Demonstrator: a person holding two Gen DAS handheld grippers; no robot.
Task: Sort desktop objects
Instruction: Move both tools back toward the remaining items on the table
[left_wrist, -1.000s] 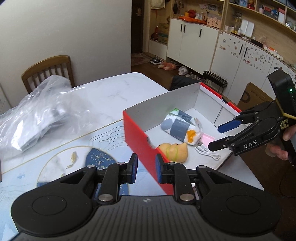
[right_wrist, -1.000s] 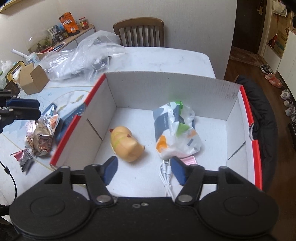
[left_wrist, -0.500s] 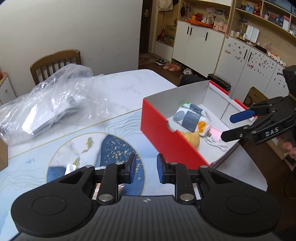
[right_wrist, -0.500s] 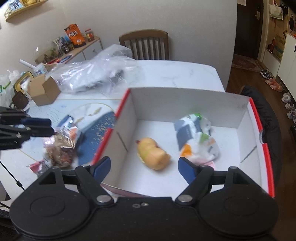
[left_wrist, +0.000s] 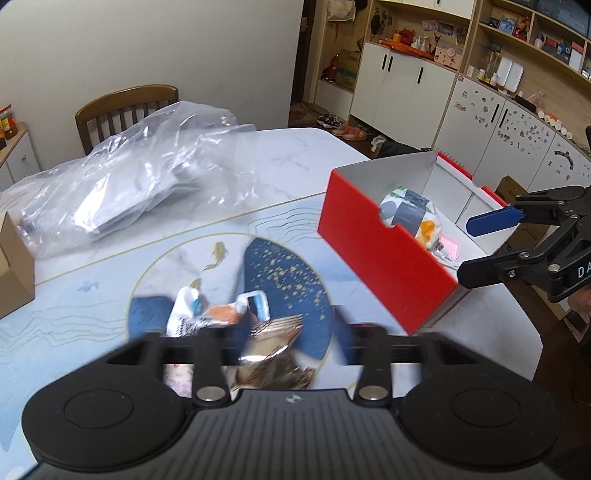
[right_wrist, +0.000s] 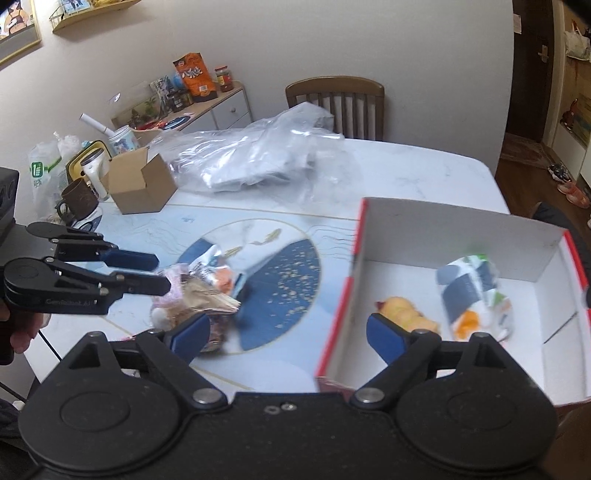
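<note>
A red box with white inside (left_wrist: 384, 254) (right_wrist: 436, 229) stands on the table at the right. It holds a patterned pouch (left_wrist: 410, 212) (right_wrist: 474, 290), a yellow toy (right_wrist: 406, 317) and a pink item with a white cable (left_wrist: 448, 251). A pile of snack packets (left_wrist: 258, 339) (right_wrist: 201, 291) lies on the blue round mat. My left gripper (left_wrist: 284, 343) (right_wrist: 159, 271) is open, low over the pile, its fingers blurred. My right gripper (right_wrist: 284, 334) (left_wrist: 465, 247) is open and empty beside the box's near corner.
A large clear plastic bag (left_wrist: 140, 177) (right_wrist: 266, 162) lies at the table's far side before a wooden chair (right_wrist: 336, 99). A small cardboard box (right_wrist: 142, 184), a brown mug (right_wrist: 79, 201) and jars stand at the left. The table edge runs at the right.
My left gripper has opened wide and swung left and down over the snack pile. My right gripper has pulled back from over the box toward the left and stays open.
</note>
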